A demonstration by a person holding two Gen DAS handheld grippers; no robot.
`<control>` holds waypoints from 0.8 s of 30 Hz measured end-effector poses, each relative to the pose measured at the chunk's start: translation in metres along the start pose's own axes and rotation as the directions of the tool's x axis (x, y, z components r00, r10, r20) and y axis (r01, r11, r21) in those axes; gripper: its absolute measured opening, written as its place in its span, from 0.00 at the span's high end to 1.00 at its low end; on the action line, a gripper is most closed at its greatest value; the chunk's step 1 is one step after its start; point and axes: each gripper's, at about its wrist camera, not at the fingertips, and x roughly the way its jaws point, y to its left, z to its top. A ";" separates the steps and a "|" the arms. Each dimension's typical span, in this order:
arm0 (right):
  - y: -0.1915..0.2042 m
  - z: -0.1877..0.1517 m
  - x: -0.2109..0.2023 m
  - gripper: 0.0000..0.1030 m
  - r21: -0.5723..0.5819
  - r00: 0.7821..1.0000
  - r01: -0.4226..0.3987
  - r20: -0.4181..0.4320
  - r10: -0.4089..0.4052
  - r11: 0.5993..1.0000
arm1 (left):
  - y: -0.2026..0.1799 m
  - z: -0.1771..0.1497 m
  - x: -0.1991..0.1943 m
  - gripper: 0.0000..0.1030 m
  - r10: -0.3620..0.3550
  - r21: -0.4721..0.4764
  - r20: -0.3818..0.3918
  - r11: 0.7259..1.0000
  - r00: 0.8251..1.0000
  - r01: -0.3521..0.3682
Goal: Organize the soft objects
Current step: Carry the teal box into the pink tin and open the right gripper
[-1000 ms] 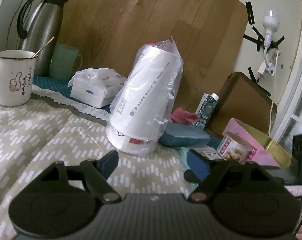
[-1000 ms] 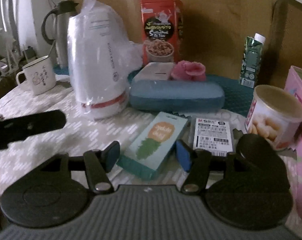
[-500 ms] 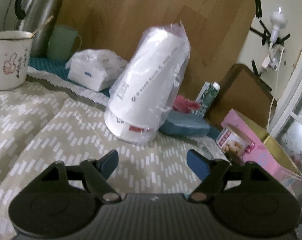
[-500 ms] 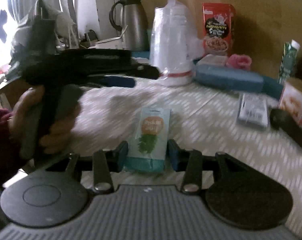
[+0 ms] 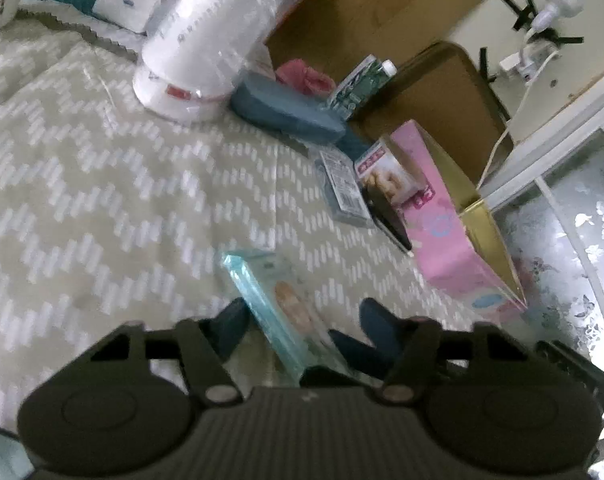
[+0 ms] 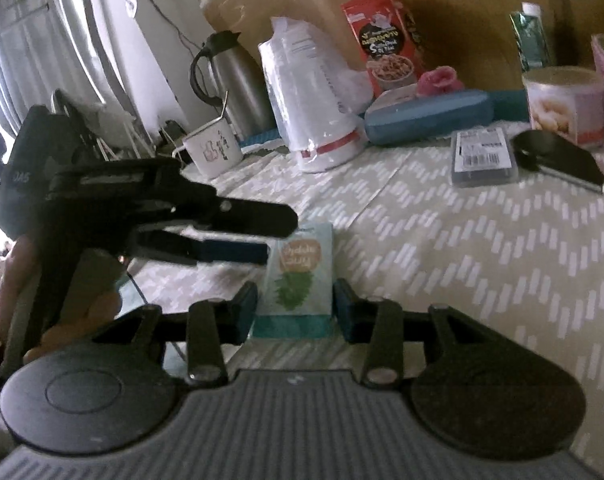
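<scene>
The right gripper (image 6: 295, 308) grasps the soft packet (image 6: 299, 276) by its lower end, one of the fingers (image 6: 243, 308) pressed on each long edge. They have just been closing on it, low in the middle of the right wrist view. The left gripper (image 5: 304, 326) has just been closing too, with the packet's far end between its fingers. It is not clenched yet: in the left wrist view one finger sits just beside the packet and a gap shows on the other side. To do this handover well, the left should probably square up to the tilted packet and close gently, since the wrapper will likely buckle. The right should let go only once the left has it. The table (image 5: 101, 200) is bare toward the left of that view. To the right, a barcoded pack (image 5: 342, 184) and a pink box (image 5: 446, 240) crowd the table edge, so moves are better kept leftward.
</scene>
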 end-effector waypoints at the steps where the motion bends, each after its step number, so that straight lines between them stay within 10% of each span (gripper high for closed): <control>1: -0.001 -0.001 -0.002 0.57 0.012 1.000 -0.003 0.004 0.003 1.000 | -0.005 0.000 0.004 0.60 0.020 0.014 -0.001 1.000 1.000 -0.020; 8: -0.017 0.002 -0.046 0.57 0.028 0.984 0.080 0.158 -0.084 0.996 | -0.075 0.025 0.039 0.71 -0.047 0.156 -0.016 0.987 0.999 0.049; 18: -0.074 0.044 -0.123 0.57 0.061 0.834 0.380 0.409 -0.370 0.923 | -0.203 0.063 0.138 0.71 -0.181 0.354 -0.041 0.917 0.983 0.184; 24: -0.118 0.049 -0.129 0.57 0.118 0.790 0.457 0.403 -0.463 0.882 | -0.224 0.066 0.185 0.69 -0.142 0.377 -0.073 0.912 0.987 0.159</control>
